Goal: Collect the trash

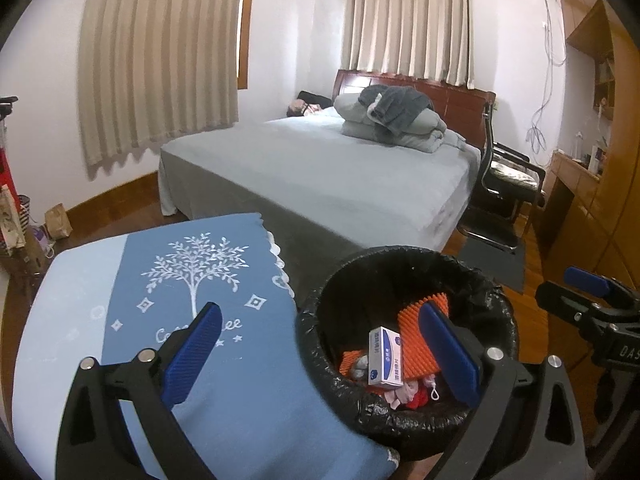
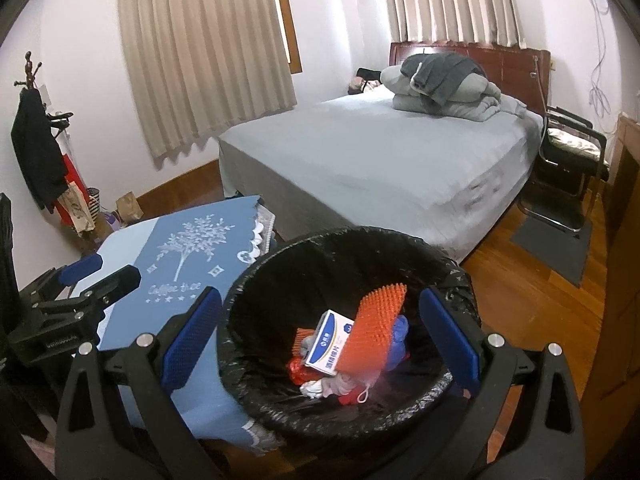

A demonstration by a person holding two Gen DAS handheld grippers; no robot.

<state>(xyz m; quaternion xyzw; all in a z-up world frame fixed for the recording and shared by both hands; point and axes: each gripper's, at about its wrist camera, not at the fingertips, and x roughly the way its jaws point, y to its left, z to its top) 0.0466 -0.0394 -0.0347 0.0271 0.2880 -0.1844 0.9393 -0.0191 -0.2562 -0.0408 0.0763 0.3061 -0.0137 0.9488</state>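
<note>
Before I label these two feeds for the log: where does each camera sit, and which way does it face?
Left wrist: on the left gripper, above the blue tablecloth, facing the bed; its open fingers show, and the right gripper at the right edge.
Right wrist: on the right gripper, over the black-lined trash bin, facing the bed; its open fingers show, and the left gripper at the left.
Shared: bin, white box, orange spiked mat, tablecloth, bed.

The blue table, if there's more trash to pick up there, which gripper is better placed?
Left, probably: the left gripper hangs open partly over the blue table, while the right gripper hangs open over the bin.
</note>
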